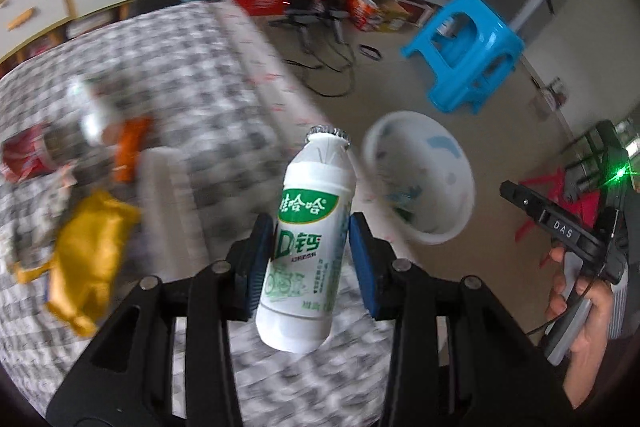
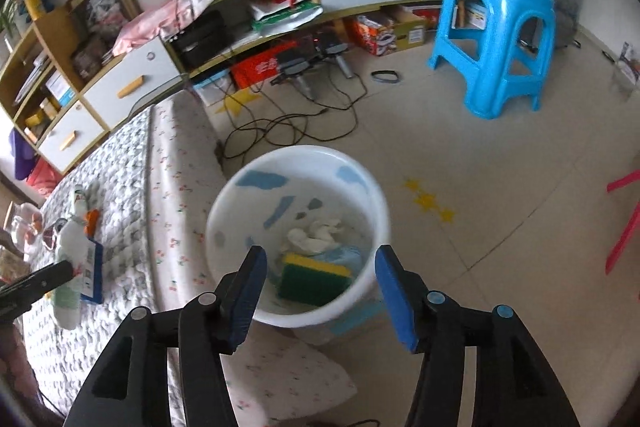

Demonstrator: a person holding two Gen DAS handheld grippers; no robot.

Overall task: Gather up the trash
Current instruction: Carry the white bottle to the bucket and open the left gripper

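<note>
My left gripper [image 1: 310,255] is shut on a white drink bottle [image 1: 308,239] with a green label and foil top, held above the bed's edge. The white trash bucket [image 1: 424,223] stands on the floor to its right. In the right wrist view the bucket [image 2: 228,199] sits just ahead of my right gripper [image 2: 320,291], which is open and empty above its near rim. Inside lie a green and yellow sponge [image 2: 314,279] and crumpled tissue [image 2: 316,233]. The left gripper with the bottle [image 2: 70,267] shows at the left of that view.
On the quilted bed [image 1: 208,67] lie a yellow wrapper [image 1: 88,251], an orange wrapper [image 1: 130,151], a red packet [image 1: 24,155] and a blurred clear bottle [image 1: 90,111]. A blue stool [image 2: 496,35] and cables [image 2: 288,119] are on the floor. A low cabinet [image 2: 152,75] lines the wall.
</note>
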